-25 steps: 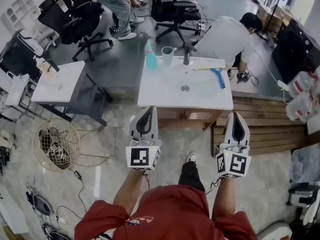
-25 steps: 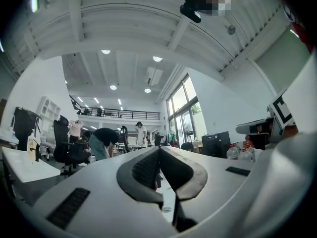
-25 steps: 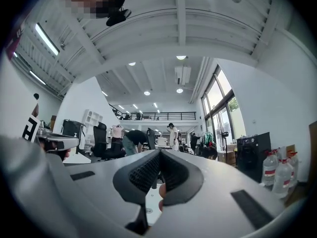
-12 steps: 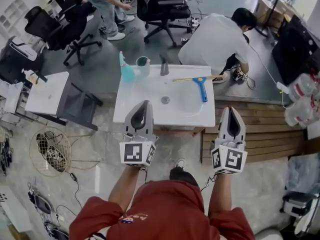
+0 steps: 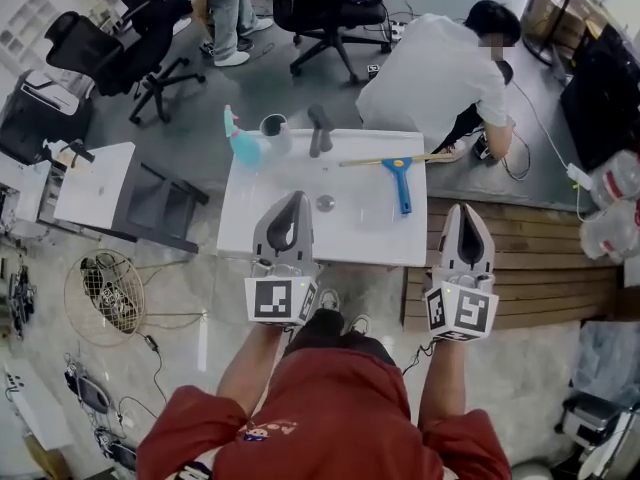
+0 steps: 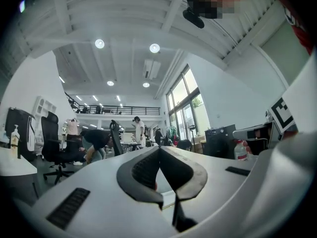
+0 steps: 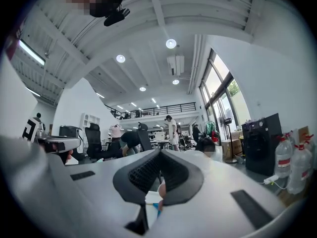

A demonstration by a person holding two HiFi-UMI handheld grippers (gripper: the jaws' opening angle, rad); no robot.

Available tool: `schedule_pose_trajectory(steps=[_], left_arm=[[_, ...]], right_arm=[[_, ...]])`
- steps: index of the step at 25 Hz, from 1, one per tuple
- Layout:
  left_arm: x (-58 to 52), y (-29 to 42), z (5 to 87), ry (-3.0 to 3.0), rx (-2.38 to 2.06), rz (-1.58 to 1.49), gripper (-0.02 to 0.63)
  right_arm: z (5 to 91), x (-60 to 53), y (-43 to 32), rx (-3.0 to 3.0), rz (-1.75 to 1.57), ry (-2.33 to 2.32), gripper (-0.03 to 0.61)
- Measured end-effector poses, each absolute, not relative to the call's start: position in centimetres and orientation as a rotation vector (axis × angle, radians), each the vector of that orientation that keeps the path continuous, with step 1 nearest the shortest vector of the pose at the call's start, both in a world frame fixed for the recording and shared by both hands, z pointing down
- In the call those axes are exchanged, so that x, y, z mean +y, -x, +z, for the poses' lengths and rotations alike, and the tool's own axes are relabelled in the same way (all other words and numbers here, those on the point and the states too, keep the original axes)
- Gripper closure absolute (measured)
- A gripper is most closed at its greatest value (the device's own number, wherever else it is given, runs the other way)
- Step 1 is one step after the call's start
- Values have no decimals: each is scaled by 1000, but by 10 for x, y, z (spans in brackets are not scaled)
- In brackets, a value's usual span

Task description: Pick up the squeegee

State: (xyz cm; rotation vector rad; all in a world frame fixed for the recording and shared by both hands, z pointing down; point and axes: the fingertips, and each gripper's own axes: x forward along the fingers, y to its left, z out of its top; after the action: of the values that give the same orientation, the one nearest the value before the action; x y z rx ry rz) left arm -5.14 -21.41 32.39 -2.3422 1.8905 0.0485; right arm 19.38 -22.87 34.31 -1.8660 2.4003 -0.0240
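Observation:
The squeegee, with a blue handle and a long pale blade bar, lies on the right part of the white sink counter, beyond the basin. My left gripper is held level over the counter's front edge, jaws closed with nothing between them; in the left gripper view its pads meet at the tip. My right gripper hovers just off the counter's right front corner, nearer me than the squeegee and apart from it. Its jaws are shut and empty too.
At the counter's back edge stand a teal spray bottle, a cup and a dark faucet. A person in a white shirt crouches behind the counter. A wooden platform lies to the right, a small white table to the left.
Both grippers have moved forward towards the sink counter. The counter and squeegee now sit closer in the head view, and the left gripper's tip overlaps the front edge.

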Motion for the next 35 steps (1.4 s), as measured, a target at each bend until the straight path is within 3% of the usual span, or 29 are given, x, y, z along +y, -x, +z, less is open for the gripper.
schedule_pose_trajectory(steps=[16,24,30,35], left_arm=[[-305,61,396,2489,1859,14,597],[-339,61,444,2592,1844,-66,597],[-358,61,468,2647,1826,-90,598],[-369,59,484,2685,1817,-96,598]], right_arm=[[400,-321,-146,2496,-200,1908,571],[466,-353,-130,2597,-475,1959,568],[515,-371,-123,2679,-532,2051,527],[554,-380,-120,2732,-655,2085,439]])
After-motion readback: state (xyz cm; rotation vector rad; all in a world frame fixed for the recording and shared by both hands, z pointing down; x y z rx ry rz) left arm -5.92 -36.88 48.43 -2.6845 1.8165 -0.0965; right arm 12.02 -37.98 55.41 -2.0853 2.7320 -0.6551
